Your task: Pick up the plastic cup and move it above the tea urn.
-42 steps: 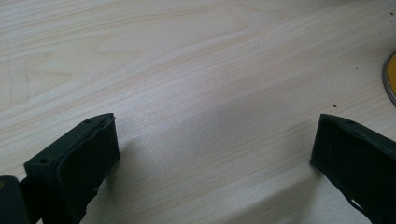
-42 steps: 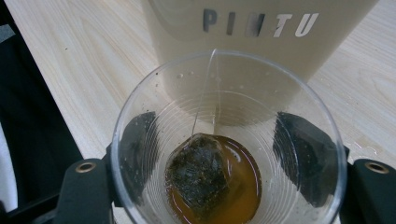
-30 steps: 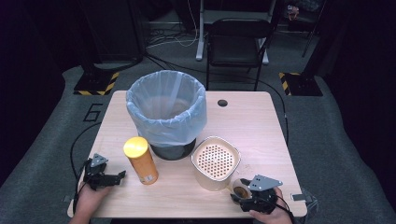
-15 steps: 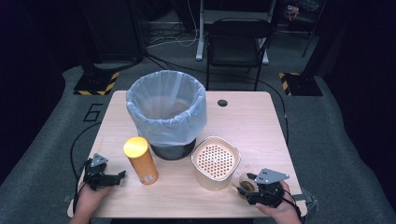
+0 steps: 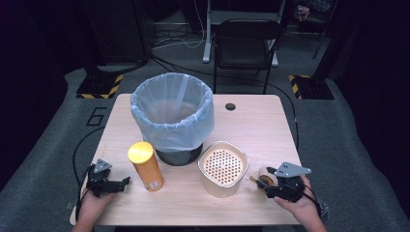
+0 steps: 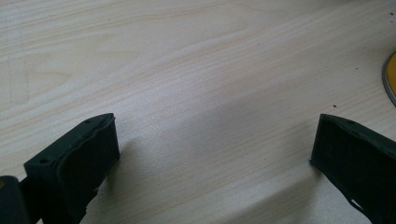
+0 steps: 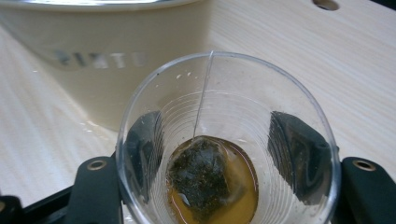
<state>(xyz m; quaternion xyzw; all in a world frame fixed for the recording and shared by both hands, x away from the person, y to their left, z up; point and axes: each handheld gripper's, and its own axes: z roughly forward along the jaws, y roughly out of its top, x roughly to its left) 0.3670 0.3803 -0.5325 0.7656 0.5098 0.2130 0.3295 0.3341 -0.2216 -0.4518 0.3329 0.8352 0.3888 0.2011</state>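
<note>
A clear plastic cup (image 7: 233, 93) holds a wet tea bag (image 7: 198, 175) in a little amber liquid, with the bag's string up over the rim. My right gripper (image 7: 224, 154) is shut on this cup, one jaw against each side. In the high view the cup (image 5: 265, 174) sits at the table's front right, just right of a cream container (image 5: 223, 168) with a perforated lid, held by the right gripper (image 5: 265, 183). My left gripper (image 5: 123, 183) rests open on the table at the front left. Bare wood lies between its jaws (image 6: 215, 140).
A black bin lined with a pale blue bag (image 5: 172, 116) stands mid-table. A yellow-lidded can (image 5: 145, 166) stands upright right of the left gripper, its base edge (image 6: 391, 77) at the view's right. A cable hole (image 5: 230, 106) and a chair (image 5: 246, 38) lie beyond.
My right gripper has shifted right and a little away from the front edge, taking the cup with it. The left gripper has stayed put.
</note>
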